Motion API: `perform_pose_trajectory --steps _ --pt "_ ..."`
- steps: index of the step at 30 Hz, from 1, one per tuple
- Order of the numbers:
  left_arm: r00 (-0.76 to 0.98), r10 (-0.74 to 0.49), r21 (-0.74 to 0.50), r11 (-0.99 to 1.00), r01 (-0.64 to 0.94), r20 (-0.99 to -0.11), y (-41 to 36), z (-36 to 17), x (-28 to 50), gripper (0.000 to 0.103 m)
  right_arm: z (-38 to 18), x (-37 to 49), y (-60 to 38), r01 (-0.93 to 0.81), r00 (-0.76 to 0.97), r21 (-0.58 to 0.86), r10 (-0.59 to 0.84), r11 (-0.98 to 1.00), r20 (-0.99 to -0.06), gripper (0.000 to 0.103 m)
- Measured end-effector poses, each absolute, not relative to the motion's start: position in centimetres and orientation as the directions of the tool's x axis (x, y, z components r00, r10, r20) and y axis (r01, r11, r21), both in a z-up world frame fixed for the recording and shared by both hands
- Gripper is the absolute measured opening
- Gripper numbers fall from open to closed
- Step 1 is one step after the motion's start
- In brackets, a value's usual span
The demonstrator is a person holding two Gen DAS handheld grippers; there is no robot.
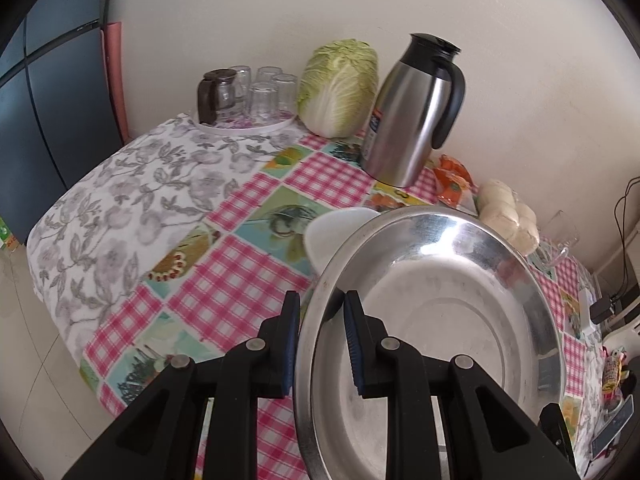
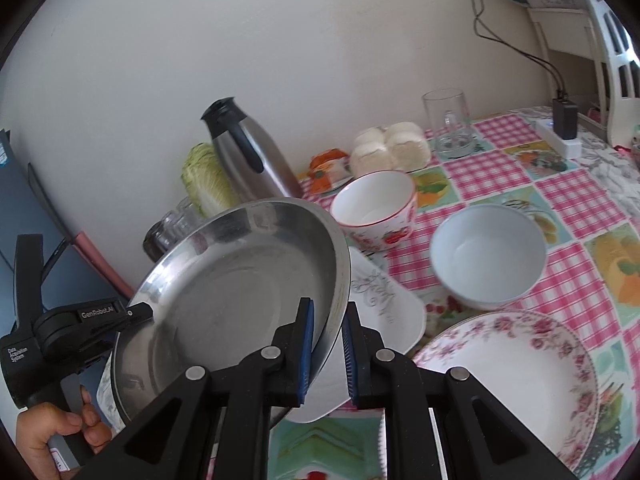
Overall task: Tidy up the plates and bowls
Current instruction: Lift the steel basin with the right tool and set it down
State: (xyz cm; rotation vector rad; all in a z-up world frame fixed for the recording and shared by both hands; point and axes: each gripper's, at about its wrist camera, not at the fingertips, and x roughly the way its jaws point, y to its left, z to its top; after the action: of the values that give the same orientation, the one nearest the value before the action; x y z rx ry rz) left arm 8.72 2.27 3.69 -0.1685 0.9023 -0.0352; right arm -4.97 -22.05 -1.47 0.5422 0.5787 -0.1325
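A large steel plate (image 1: 440, 320) is held tilted above the table between both grippers; it also shows in the right wrist view (image 2: 240, 292). My left gripper (image 1: 320, 308) has its jaws around the plate's left rim. My right gripper (image 2: 329, 312) has its jaws around the right rim. A white square plate (image 2: 384, 304) lies under the steel plate. A strawberry-patterned bowl (image 2: 376, 208), a plain white bowl (image 2: 488, 256) and a floral plate (image 2: 512, 376) stand on the table to the right. A white dish edge (image 1: 340, 228) peeks out behind the steel plate.
A steel thermos jug (image 1: 416, 108), a cabbage (image 1: 340, 84), a tray of upturned glasses (image 1: 256, 96), steamed buns (image 2: 388, 148), a glass mug (image 2: 450, 124) and a power strip (image 2: 560, 136) line the wall. The table's left edge (image 1: 52, 240) drops to the floor.
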Motion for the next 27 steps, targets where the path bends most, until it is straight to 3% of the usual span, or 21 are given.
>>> perform_pose_trajectory --steps 10,27 --pt "0.599 -0.15 -0.181 0.984 0.009 -0.787 -1.7 2.8 9.1 0.023 -2.0 -6.0 -25.7 0.342 0.827 0.475 -0.021 0.811 -0.561 0.015" --pt "0.533 -0.126 -0.145 0.989 0.006 -0.837 -2.4 -2.0 9.2 0.023 -5.4 -4.9 -25.9 0.398 0.739 0.392 -0.036 0.83 -0.673 0.015"
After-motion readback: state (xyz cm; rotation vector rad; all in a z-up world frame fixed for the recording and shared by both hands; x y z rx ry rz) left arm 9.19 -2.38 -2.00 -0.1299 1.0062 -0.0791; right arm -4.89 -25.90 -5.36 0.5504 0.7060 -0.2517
